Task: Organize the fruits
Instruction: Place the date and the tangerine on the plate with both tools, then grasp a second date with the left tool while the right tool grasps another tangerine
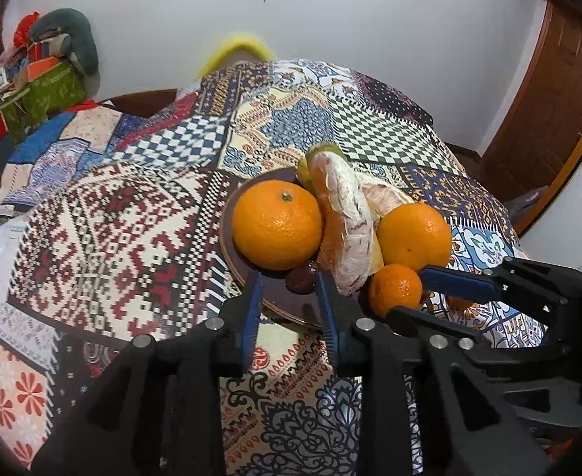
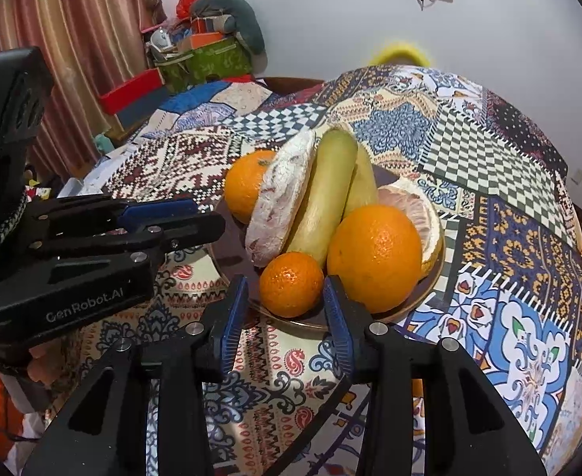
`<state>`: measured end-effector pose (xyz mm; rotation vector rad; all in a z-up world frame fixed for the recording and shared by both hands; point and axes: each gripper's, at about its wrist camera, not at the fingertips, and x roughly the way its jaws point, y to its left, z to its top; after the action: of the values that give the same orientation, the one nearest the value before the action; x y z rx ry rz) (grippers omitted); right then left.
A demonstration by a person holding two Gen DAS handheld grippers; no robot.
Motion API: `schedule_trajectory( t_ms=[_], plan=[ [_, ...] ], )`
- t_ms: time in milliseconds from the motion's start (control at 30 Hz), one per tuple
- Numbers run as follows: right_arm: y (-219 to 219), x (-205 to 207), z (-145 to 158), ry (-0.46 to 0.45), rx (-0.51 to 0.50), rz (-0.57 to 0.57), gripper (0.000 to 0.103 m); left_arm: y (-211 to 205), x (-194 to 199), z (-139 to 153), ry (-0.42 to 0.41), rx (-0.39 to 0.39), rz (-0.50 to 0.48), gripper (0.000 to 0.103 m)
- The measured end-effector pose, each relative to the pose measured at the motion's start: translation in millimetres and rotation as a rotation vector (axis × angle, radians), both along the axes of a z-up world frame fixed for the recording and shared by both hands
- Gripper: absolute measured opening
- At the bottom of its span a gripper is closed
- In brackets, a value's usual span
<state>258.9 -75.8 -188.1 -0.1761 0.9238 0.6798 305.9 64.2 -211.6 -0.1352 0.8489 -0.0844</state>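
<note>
The brown plate [image 2: 227,273] holds oranges, a small mandarin [image 2: 291,284] at its 6 o'clock edge, and pomelo wedges. Right tongs [image 2: 287,293] flank the mandarin, open; left tongs [image 1: 289,291] open, empty.

Oranges [image 2: 374,256], pomelo wedges [image 2: 281,198] and bananas [image 2: 324,202] heaped on brown plate [image 2: 430,291].

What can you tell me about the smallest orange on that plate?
The small orange is round, glossy and dimpled, deep orange, unpeeled. It sits at the near rim of the dark plate, beside a bigger orange and in front of a white-dusted pomelo wedge. The right gripper flanks it; contact is unclear.
</note>
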Motion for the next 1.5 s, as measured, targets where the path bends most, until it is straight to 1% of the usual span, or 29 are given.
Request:
schedule_trajectory(
  t_ms=[267,400,433,733,900,1100,1200,1367,1400,1467,1500],
  plan=[
    [-25.0,-10.5,25.4,-0.034,0.049,-0.026,0.037,-0.5,-20.9,27.1,-0.04,0.003,0.01,0.029],
    [-44.9,-13.7,29.9,-0.042,0.048,-0.063,0.037,-9.9,-33.6,29.9,-0.044,0.016,-0.001,0.041],
    [-49.9,-14.1,29.5,-0.042,0.044,-0.071,0.037,-12.0,-34.9,29.3,-0.043,0.019,-0.004,0.041],
    [-91.1,-10.9,16.8,-0.003,0.018,-0.154,0.037,-31.8,-39.3,1.5,0.054,0.018,-0.035,0.041],
    [-101.6,-3.8,6.3,0.023,0.007,-0.186,0.037,-39.0,-33.4,-15.0,0.101,0.015,-0.048,0.041],
    [-96.1,3.4,-10.0,0.057,-0.005,-0.17,0.037,-44.0,-21.4,-31.0,0.135,0.017,-0.057,0.041],
    [-92.3,6.3,-17.4,0.064,-0.015,-0.162,0.037,-43.1,-16.0,-37.9,0.148,0.001,-0.055,0.041],
    [-89.8,11.0,-25.0,0.079,-0.012,-0.153,0.037,-42.8,-10.4,-42.6,0.142,-0.012,-0.052,0.041],
    [-89.4,11.1,-26.7,0.083,-0.007,-0.147,0.037,-43.7,-9.6,-42.9,0.139,-0.007,-0.056,0.041],
    [-87.5,11.0,-29.2,0.093,-0.002,-0.139,0.037,-46.8,-8.0,-43.4,0.133,0.013,-0.062,0.035],
    [-86.9,10.4,-29.7,0.087,-0.008,-0.14,0.036,-47.4,-7.0,-43.7,0.133,0.02,-0.064,0.03]
  ],
)
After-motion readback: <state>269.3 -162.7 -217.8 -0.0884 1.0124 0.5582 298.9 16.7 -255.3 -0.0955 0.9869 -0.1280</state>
